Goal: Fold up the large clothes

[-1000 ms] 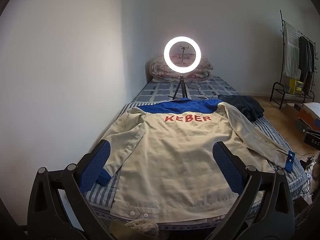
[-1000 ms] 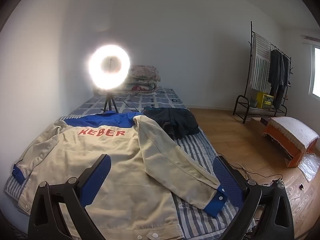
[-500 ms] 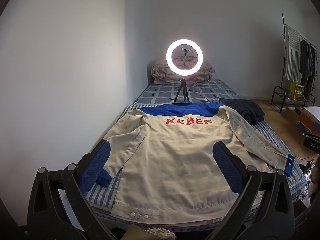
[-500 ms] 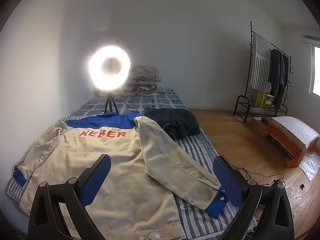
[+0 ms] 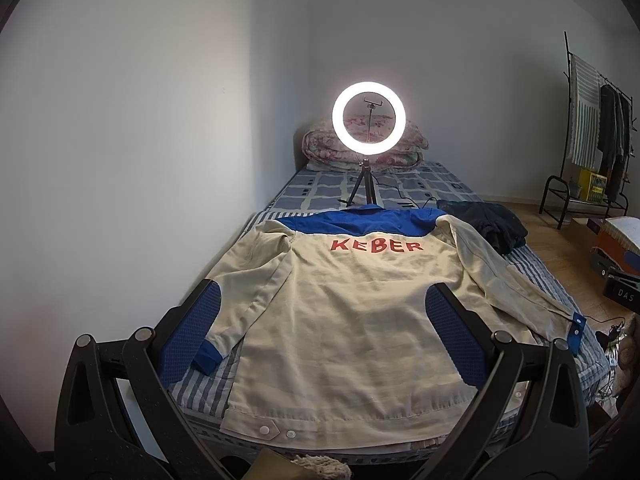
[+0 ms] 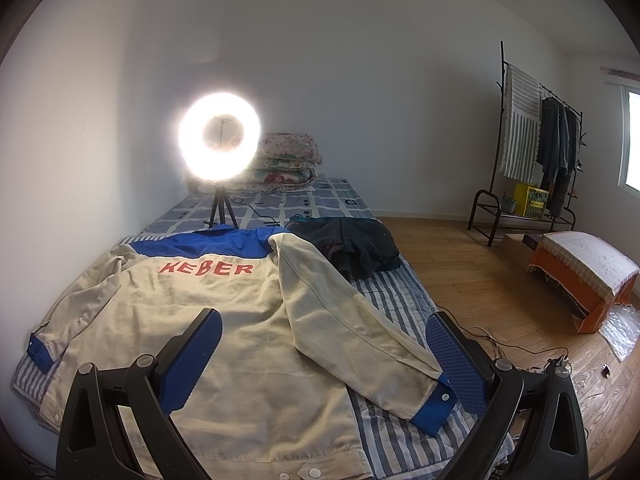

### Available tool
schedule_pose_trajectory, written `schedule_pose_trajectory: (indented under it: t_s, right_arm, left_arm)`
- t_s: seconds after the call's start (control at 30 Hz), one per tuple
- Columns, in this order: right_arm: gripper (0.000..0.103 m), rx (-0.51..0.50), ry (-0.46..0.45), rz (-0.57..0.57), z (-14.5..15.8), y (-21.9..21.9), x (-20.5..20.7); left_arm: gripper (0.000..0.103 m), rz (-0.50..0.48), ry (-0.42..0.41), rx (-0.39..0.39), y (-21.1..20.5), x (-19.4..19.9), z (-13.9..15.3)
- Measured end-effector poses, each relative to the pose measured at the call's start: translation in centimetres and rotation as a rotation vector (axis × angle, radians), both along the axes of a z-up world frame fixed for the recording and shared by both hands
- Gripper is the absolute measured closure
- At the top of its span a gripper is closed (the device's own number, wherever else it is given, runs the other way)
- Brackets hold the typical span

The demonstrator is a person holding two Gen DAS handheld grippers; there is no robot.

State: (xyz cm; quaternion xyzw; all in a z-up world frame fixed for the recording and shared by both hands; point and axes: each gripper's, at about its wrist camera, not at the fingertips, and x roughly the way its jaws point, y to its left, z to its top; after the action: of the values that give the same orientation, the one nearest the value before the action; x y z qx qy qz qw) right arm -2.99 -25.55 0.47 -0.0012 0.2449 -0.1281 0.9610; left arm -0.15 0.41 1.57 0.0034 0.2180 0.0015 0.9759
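**Jacket laid flat, both grippers held wide above the near hem**

The cream cotton work jacket with a blue yoke and red "KEBER" lettering (image 5: 340, 312) lies back-up on the striped blue-and-white bedspread (image 6: 396, 304), hem toward me, collar toward the far wall. Both sleeves spread outward — the left one angles down to a blue cuff (image 5: 206, 358) near the bed's left edge, the right one runs diagonally to a blue cuff with a snap (image 6: 434, 406) at the right edge. Two snaps show on the hem tab. Cloth looks mostly smooth, with faint creases across the back.

Against the frames a second ago, the jacket sits a little further from both cameras and more of the hem is visible; I read that as both tools drawing back slightly. The garment itself has not shifted.

Left gripper (image 5: 320, 336) hovers over the lower back panel, jaws spread wide, blue textured pads clear of the fabric and holding nothing. Right gripper (image 6: 320, 356) hangs over the jacket's right half, likewise spread wide and empty, its right pad just above the right cuff.

Beyond the jacket: a lit white ring light on a small black tripod (image 5: 369, 118), a crumpled dark garment (image 6: 356, 246) just beside the right shoulder, and folded floral quilts (image 6: 286, 160) at the bed head.
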Motion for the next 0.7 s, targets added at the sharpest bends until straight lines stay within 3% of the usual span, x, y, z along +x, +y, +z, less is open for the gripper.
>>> schedule_pose_trajectory:
  t_s: [0.7]
  right_arm:
    - [0.0, 0.007, -0.001, 0.001, 0.07, 0.06, -0.01]
  left_arm:
    - [0.0, -0.003, -0.002, -0.006, 0.35, 0.07, 0.22]
